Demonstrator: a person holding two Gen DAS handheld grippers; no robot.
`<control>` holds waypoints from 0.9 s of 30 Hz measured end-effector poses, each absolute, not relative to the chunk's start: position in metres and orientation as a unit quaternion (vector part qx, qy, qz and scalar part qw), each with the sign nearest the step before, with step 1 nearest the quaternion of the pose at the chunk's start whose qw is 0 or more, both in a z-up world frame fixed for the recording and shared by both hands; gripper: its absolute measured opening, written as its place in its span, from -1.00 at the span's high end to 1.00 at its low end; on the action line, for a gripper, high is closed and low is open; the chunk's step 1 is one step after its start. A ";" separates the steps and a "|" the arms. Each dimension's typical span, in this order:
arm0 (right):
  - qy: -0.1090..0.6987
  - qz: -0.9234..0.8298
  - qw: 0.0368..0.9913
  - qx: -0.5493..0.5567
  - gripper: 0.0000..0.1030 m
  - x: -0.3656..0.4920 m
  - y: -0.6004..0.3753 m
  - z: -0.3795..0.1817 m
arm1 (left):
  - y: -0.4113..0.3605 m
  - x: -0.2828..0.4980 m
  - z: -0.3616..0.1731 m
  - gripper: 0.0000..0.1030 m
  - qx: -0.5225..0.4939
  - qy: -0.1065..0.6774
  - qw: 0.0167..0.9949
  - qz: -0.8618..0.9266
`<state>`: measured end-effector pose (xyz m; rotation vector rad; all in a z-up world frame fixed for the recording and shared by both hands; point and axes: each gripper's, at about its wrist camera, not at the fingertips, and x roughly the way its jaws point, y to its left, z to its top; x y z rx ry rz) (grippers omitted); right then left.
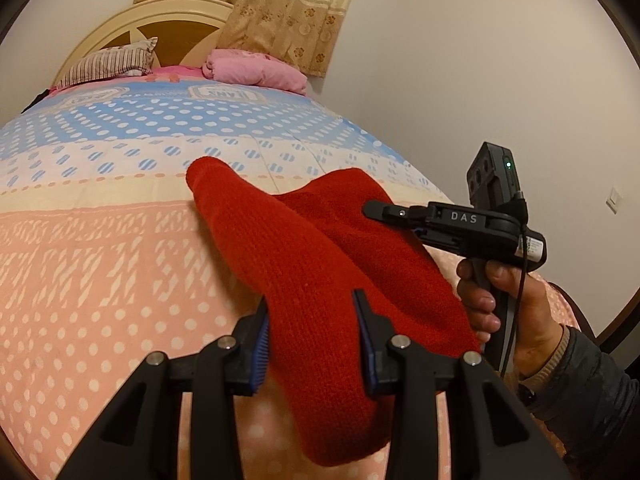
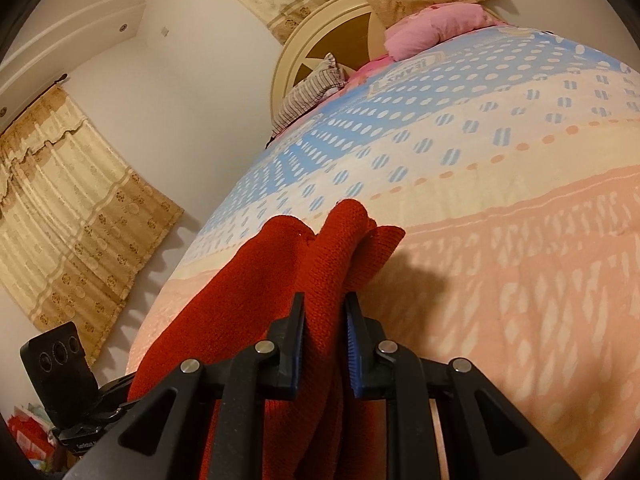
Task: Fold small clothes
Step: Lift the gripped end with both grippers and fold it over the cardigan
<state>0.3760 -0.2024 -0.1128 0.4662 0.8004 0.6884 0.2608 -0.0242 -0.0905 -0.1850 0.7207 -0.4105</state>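
You had one red knitted garment lifted above the bedspread, pinched at its near end by both tongs; the left gripper clamped a thick fold, the right gripper a thinner bunch. Its long axis ran away from you toward the headboard, the far end drooping onto the bed; both hands were equally near; two grippers, one garment.

A bed's dotted quilt in peach, cream and blue bands fills the view. At 12 o'clock stands a cream headboard, with a striped pillow and pink bedding before it. Beige curtains hang behind.
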 end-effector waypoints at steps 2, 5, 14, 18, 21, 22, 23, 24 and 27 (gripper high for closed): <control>0.378 0.331 0.836 0.218 0.66 0.373 -0.196 -0.112 | -0.022 0.258 -0.089 0.26 -0.091 0.347 0.912 -0.198; 0.380 0.339 0.833 0.217 0.66 0.370 -0.187 -0.111 | -0.017 0.252 -0.087 0.26 -0.092 0.342 0.915 -0.194; 0.380 0.368 0.821 0.214 0.66 0.360 -0.156 -0.108 | 0.000 0.227 -0.084 0.26 -0.097 0.335 0.920 -0.181; 0.380 0.383 0.815 0.212 0.66 0.354 -0.140 -0.105 | 0.010 0.217 -0.084 0.26 -0.100 0.334 0.921 -0.172; 0.381 0.394 0.809 0.211 0.66 0.350 -0.127 -0.104 | 0.017 0.207 -0.085 0.26 -0.098 0.333 0.923 -0.167; 0.381 0.398 0.808 0.210 0.67 0.348 -0.124 -0.104 | 0.019 0.204 -0.085 0.26 -0.098 0.333 0.923 -0.166; 0.381 0.402 0.806 0.209 0.67 0.345 -0.120 -0.103 | 0.021 0.197 -0.085 0.26 -0.098 0.333 0.923 -0.164; 0.381 0.407 0.804 0.207 0.67 0.342 -0.115 -0.102 | 0.023 0.195 -0.085 0.26 -0.098 0.333 0.924 -0.162; 0.382 0.419 0.799 0.203 0.67 0.336 -0.101 -0.102 | 0.030 0.187 -0.085 0.26 -0.098 0.333 0.924 -0.158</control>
